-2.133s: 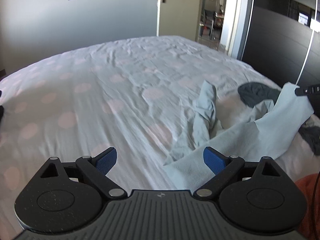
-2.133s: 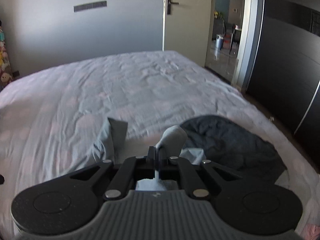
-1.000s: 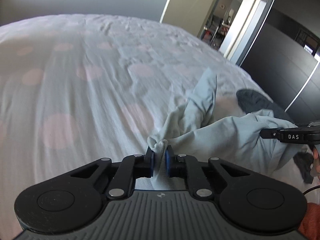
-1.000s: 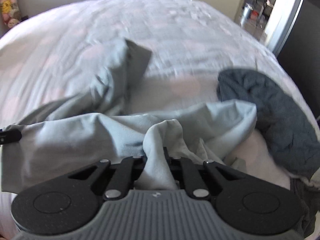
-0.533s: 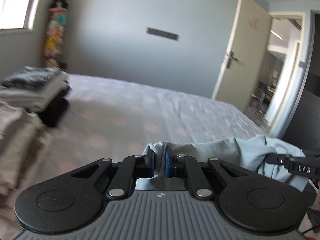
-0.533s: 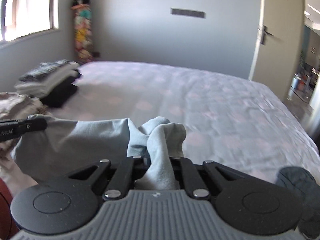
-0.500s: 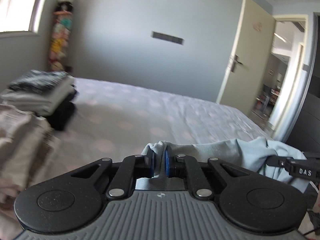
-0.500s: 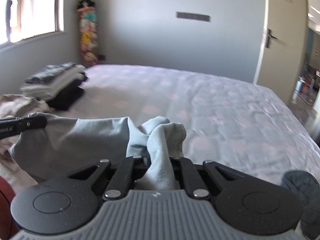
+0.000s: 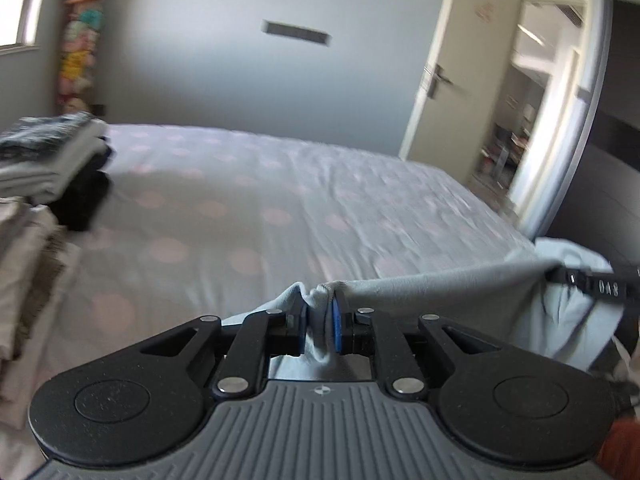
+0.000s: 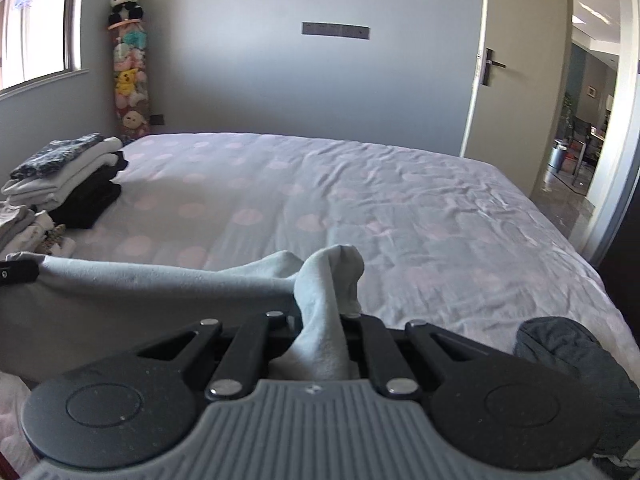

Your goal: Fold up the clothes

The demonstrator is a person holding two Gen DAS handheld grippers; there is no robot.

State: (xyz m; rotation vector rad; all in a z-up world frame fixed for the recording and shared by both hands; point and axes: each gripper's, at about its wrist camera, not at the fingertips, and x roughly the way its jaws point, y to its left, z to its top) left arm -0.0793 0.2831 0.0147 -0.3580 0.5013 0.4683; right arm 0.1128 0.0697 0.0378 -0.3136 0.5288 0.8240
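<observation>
Two grippers, left gripper and right gripper, pinching one garment.

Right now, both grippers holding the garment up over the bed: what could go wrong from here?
1. The left gripper and right gripper each pinch only a small bunched bit of the light blue garment; a tug to spread it could pull an edge free.
2. Swinging left may knock the folded stack on the bed.
3. The dark grey garment lies near the right gripper; laying down there could land on it.

Left gripper, right gripper — both clamped, level.
</observation>
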